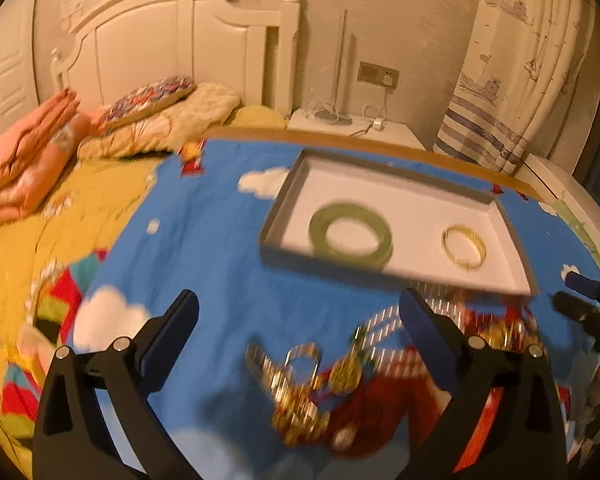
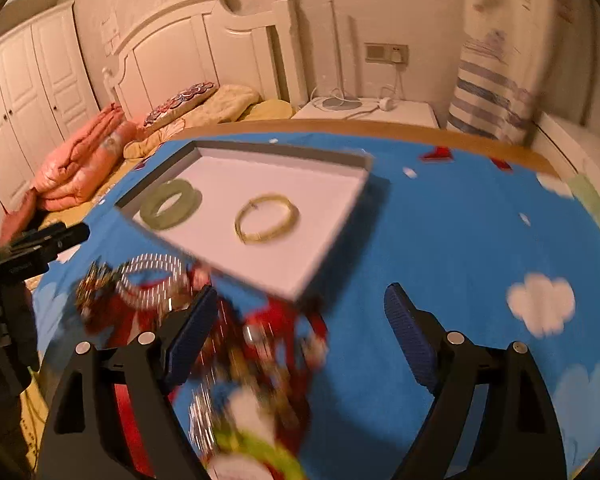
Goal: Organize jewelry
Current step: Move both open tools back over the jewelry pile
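A shallow white tray lies on the blue cartoon cloth. In it lie a green jade bangle and a thin gold bangle. In front of the tray lies a blurred heap of gold and silver chains and a ring. My left gripper is open and empty above the heap. My right gripper is open and empty, to the right of the heap; it shows at the right edge of the left wrist view.
The cloth covers a wooden table. A bed with orange quilts and pillows stands to the left. A white nightstand with cables and a striped curtain stand behind.
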`<state>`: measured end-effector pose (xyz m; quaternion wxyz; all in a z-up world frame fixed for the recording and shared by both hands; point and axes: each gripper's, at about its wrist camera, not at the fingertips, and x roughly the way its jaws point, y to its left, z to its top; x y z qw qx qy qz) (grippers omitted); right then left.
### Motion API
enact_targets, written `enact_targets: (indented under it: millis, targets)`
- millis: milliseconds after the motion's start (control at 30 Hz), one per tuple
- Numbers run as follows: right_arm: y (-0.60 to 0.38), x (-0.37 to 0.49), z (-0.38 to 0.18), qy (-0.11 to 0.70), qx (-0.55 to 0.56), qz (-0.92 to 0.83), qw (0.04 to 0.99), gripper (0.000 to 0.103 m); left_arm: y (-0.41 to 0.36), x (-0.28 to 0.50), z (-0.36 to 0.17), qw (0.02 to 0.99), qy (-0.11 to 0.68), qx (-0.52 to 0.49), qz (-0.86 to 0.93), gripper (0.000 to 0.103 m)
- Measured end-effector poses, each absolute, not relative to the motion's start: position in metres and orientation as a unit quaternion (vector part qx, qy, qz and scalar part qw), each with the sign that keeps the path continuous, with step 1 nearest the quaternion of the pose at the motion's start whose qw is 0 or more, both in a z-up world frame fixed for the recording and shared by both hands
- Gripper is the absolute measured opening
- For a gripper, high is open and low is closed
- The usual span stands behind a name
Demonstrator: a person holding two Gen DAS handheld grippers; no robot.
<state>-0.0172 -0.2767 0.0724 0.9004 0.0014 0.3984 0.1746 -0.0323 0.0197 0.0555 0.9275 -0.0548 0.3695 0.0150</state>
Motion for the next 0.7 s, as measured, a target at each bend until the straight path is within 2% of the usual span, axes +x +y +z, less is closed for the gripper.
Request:
enact_targets:
  millis: [133,333,533,700]
  targets:
    - [-0.281,-0.054,0.060,0.416,-0.004,0.194,0.889,0.081,0.026,-0.056,0.033,0.922,0.384,-0.056,0.013,0.099]
    - [-0.249,-0.081,0.045,0.434,-0.051,0.224,0.871,0.064,0.033,-0.073,0.026,0.925,0.373,-0.073,-0.003,0.099]
    - [-0.233,-0.081,0.037,0.444,-0.073,0.227,0.864,0.052,0.022,-0.095,0.026,0.928,0.372,-0.027,-0.026,0.099]
    - [-0.228,-0.078,0.035,0.440,-0.089,0.225,0.865,0.052,0.032,-0.107,0.017,0.922,0.385,-0.043,-0.030,0.099]
